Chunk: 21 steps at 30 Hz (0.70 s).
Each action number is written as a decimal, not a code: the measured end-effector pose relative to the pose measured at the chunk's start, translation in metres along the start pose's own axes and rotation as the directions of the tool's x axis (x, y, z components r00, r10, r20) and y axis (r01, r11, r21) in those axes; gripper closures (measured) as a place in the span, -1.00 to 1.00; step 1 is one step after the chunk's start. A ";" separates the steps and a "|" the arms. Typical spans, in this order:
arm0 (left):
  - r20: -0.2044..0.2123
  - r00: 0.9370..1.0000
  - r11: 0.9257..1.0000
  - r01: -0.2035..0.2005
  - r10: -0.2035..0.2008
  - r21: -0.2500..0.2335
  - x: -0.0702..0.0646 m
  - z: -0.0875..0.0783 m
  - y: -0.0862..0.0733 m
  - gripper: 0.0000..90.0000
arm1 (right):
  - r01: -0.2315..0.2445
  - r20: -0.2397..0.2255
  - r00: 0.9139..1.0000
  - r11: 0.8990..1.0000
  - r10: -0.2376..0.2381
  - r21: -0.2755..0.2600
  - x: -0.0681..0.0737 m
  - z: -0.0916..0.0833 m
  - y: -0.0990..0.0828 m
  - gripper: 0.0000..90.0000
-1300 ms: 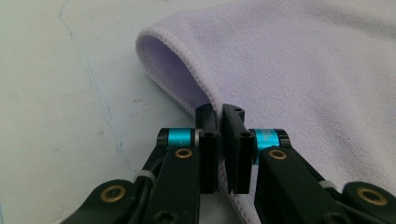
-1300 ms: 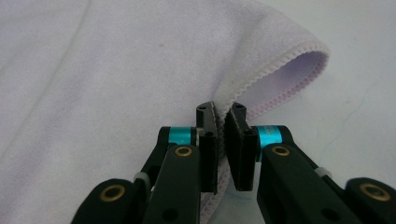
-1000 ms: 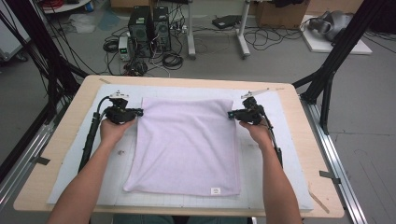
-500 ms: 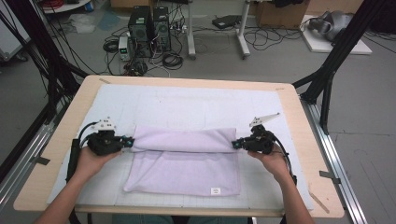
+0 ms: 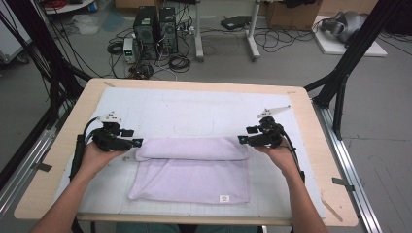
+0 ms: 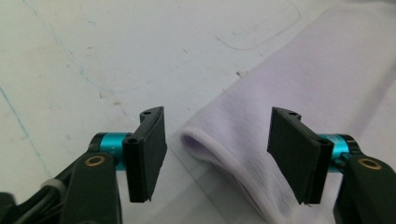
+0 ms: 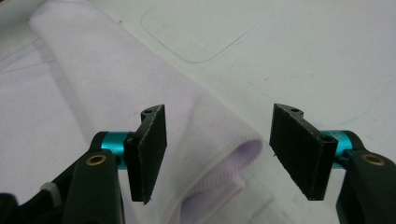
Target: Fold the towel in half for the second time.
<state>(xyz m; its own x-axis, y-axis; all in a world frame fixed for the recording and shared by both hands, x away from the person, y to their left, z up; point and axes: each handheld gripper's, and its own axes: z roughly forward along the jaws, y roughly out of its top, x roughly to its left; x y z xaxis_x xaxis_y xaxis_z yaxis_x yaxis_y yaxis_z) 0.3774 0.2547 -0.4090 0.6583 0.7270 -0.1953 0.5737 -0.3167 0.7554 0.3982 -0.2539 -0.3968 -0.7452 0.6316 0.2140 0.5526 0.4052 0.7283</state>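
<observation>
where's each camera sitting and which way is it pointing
High view: fixed above the person's side, looking forward and down on the white-topped wooden table and the folded pale lilac cloth; both forearms, left gripper and right gripper show.
Left gripper view: rides the left gripper, looking along its open black jaws at the cloth's rolled end.
Right gripper view: rides the right gripper, open jaws over the cloth's other end.
Shared: both gripper views see the same cloth fold; jaws have just been opening, pads clear of it.
</observation>
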 end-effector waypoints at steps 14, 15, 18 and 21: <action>0.078 0.997 0.998 -0.008 0.013 -0.055 0.000 0.000 0.005 0.87 | 0.013 -0.159 0.987 0.998 -0.002 0.067 -0.003 0.021 0.006 0.83; 0.076 0.997 0.996 -0.027 0.033 -0.080 -0.005 -0.008 0.006 0.88 | 0.030 -0.149 0.989 0.998 -0.022 0.050 0.003 0.014 0.008 0.83; 0.084 0.992 0.985 -0.079 0.093 -0.154 -0.022 -0.032 0.001 0.88 | 0.084 -0.156 0.984 0.996 -0.084 -0.008 0.021 -0.008 0.009 0.84; 0.102 0.983 0.975 -0.130 0.149 -0.178 -0.042 -0.054 -0.016 0.87 | 0.139 -0.167 0.975 0.989 -0.145 -0.048 0.043 -0.028 -0.002 0.83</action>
<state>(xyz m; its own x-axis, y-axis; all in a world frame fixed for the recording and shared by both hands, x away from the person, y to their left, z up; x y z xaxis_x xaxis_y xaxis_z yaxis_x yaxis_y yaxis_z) 0.3146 0.2623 -0.3791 0.7830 0.6052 -0.1434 0.3877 -0.2946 0.8734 0.3547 -0.2460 -0.3707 -0.8694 0.4464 0.2119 0.4251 0.4572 0.7812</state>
